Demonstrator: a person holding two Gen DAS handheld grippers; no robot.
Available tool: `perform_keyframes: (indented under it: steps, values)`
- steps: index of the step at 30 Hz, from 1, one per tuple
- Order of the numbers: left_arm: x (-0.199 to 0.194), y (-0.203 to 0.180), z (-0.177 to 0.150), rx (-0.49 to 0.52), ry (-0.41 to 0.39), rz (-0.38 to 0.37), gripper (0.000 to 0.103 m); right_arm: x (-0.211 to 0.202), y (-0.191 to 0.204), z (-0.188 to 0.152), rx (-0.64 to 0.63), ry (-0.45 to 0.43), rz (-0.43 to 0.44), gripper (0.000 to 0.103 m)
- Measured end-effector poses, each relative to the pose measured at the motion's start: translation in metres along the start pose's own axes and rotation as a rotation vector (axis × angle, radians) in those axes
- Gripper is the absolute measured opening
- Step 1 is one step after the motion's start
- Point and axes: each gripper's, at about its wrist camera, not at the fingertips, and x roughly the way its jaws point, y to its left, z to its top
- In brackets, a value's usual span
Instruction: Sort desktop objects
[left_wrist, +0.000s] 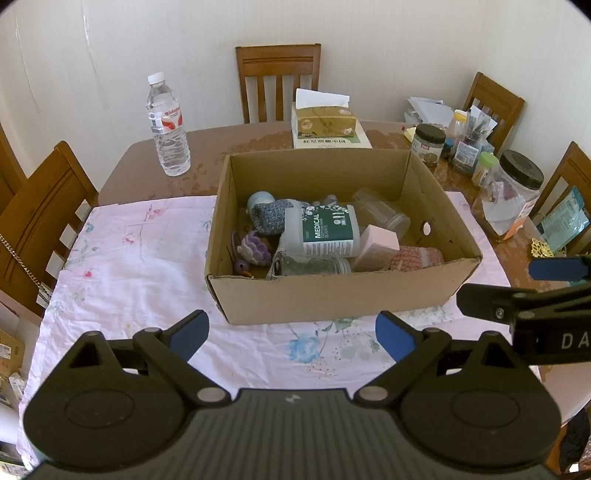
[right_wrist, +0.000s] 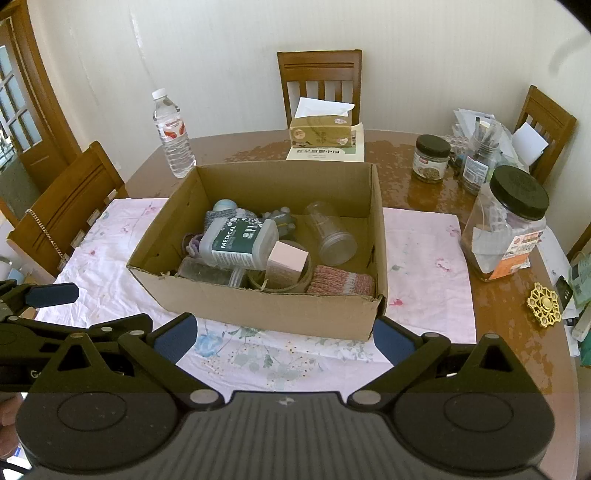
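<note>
Left tool (left_wrist: 291, 334) matte black with blue finger pads (left_wrist: 190, 334), silver pivot screws, ribbed grey housing, right tool (right_wrist: 284, 341) alike, white lettering on its side.

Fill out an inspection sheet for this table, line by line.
Surface: brown wooden table, partly covered by a pink floral cloth.
Job's things: open cardboard box on the cloth, holding a white MEDICAL tub, clear plastic cup, pink carton and knitted items.
Clutter: clear water bottle, tissue box, dark-lidded jars beyond the cloth.
Grippers: left gripper and right gripper open, empty, short of the box.
Cables: nothing seen.
Surroundings: wooden chairs, cream wall.
</note>
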Motion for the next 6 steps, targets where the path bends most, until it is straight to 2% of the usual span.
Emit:
perform_keyframes:
  steps: [6]
  values:
    - [-0.0001,0.0001,0.0001,0.001,0.001,0.0,0.097,-0.0003,-0.0004,0.0006,-0.002,-0.001,0.003,0.103]
